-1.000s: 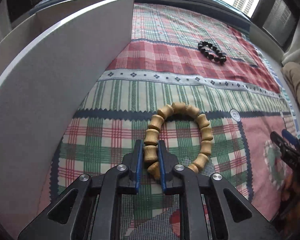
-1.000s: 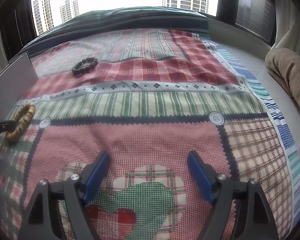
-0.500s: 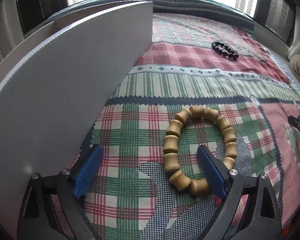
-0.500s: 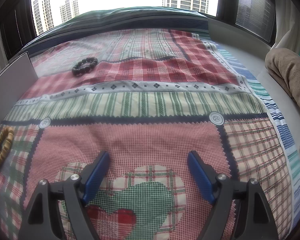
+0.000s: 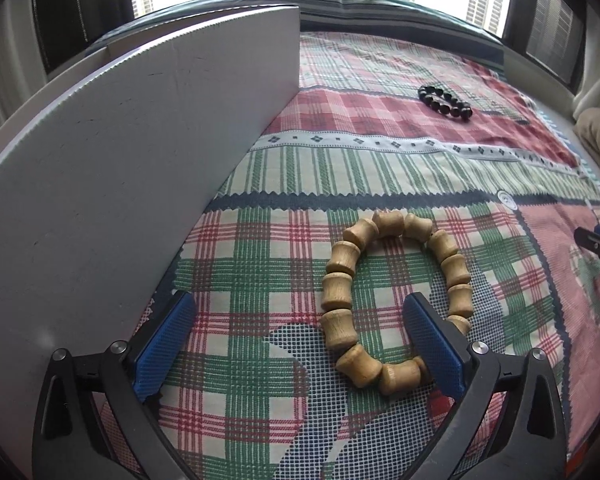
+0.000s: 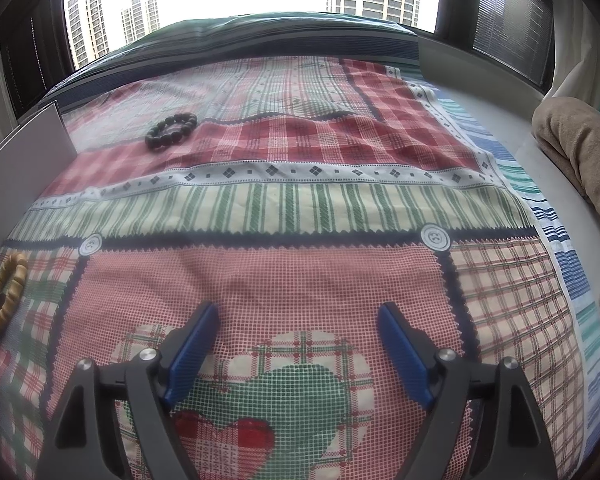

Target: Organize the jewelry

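The left hand-held gripper (image 5: 296, 336) has its 2 blue pads wide apart and holds nothing. A wooden bracelet (image 5: 396, 300) made of chunky tan beads lies flat on the checked cloth (image 5: 260, 264). It sits near the right pad, and part of the ring is hidden behind that pad. I cannot tell if the pad touches the beads. A tall white board (image 5: 140, 160) stands upright just beside the left pad.

A black bracelet (image 5: 444, 98) of round dark beads lies far back on a red part of the cloth, well apart from the wooden one.

The right hand-held gripper (image 6: 296, 344) is wide apart too, with nothing between its pads. It hangs over a pink patch of cloth with a green and red heart shape. From this side the wooden bracelet (image 6: 8, 296) is at the far left edge, and the black bracelet (image 6: 171, 126) is up near the back. A beige cushion (image 6: 580, 152) lies at the right side.
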Available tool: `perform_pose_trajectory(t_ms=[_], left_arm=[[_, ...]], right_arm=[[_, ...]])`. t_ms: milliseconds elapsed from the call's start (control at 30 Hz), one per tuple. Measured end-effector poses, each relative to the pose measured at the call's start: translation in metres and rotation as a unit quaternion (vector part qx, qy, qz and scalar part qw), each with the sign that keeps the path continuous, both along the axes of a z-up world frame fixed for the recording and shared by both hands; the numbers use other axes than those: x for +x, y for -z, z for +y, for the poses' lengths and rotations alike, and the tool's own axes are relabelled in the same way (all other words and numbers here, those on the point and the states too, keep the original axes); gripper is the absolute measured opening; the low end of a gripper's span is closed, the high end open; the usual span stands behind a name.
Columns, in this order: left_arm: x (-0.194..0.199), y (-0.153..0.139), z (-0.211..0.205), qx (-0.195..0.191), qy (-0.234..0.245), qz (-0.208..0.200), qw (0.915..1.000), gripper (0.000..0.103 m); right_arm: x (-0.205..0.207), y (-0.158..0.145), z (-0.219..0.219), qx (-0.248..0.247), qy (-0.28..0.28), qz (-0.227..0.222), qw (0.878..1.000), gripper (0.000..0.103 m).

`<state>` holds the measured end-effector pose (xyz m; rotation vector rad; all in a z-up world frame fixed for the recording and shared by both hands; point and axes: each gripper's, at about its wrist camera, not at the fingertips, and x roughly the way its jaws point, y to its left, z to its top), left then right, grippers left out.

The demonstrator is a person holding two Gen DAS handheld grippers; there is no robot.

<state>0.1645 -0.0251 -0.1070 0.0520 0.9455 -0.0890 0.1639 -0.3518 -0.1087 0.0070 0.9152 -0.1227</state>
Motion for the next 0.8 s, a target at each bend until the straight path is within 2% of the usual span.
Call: perform_pose_trajectory(t_ms=[67, 133, 200, 300, 433, 533, 567, 633, 667, 700, 767, 800], left_arm=[[0.000, 0.000, 0.000, 0.000, 0.000, 0.000, 1.0000, 0.102], [0.000, 0.000, 0.000, 0.000, 0.000, 0.000, 1.0000, 0.102], [0.000, 0.000, 0.000, 0.000, 0.001, 0.000, 1.0000, 0.102], [0.000, 0.000, 0.000, 0.000, 0.001, 0.000, 1.0000, 0.102], [0.000, 0.000, 0.000, -0.001, 0.001, 0.000, 1.0000, 0.103], [0.000, 0.000, 0.000, 0.000, 0.001, 0.000, 1.0000, 0.102], [0.000, 0.000, 0.000, 0.000, 0.001, 0.000, 1.0000, 0.102], [0.000, 0.000, 0.000, 0.000, 0.001, 0.000, 1.0000, 0.102], [0.000, 0.000, 0.000, 0.000, 0.001, 0.000, 1.0000, 0.102], [-0.001, 0.000, 0.000, 0.000, 0.001, 0.000, 1.0000, 0.102], [0.000, 0.000, 0.000, 0.000, 0.001, 0.000, 1.0000, 0.102], [0.000, 0.000, 0.001, 0.000, 0.001, -0.001, 1.0000, 0.102]], right_arm=[[0.014, -0.004, 0.006, 0.002, -0.013, 0.029, 1.000, 0.084], [0.034, -0.013, 0.020, 0.028, -0.055, 0.038, 0.997, 0.084], [0.058, -0.031, 0.044, 0.023, -0.092, 0.015, 0.995, 0.084], [0.106, -0.050, 0.086, -0.014, -0.141, -0.021, 0.990, 0.084], [0.176, -0.040, 0.123, -0.048, -0.166, -0.021, 0.985, 0.083], [0.207, -0.021, 0.138, -0.035, -0.176, 0.008, 0.984, 0.082], [0.213, -0.013, 0.141, -0.034, -0.180, 0.027, 0.983, 0.077], [0.217, -0.005, 0.146, -0.056, -0.180, 0.044, 0.981, 0.056], [0.218, -0.005, 0.143, -0.035, -0.177, 0.054, 0.982, 0.048], [0.219, -0.006, 0.137, -0.008, -0.163, 0.070, 0.984, 0.034], [0.215, -0.010, 0.127, -0.005, -0.141, 0.085, 0.986, 0.013], [0.211, -0.011, 0.124, 0.000, -0.143, 0.093, 0.985, 0.013]])
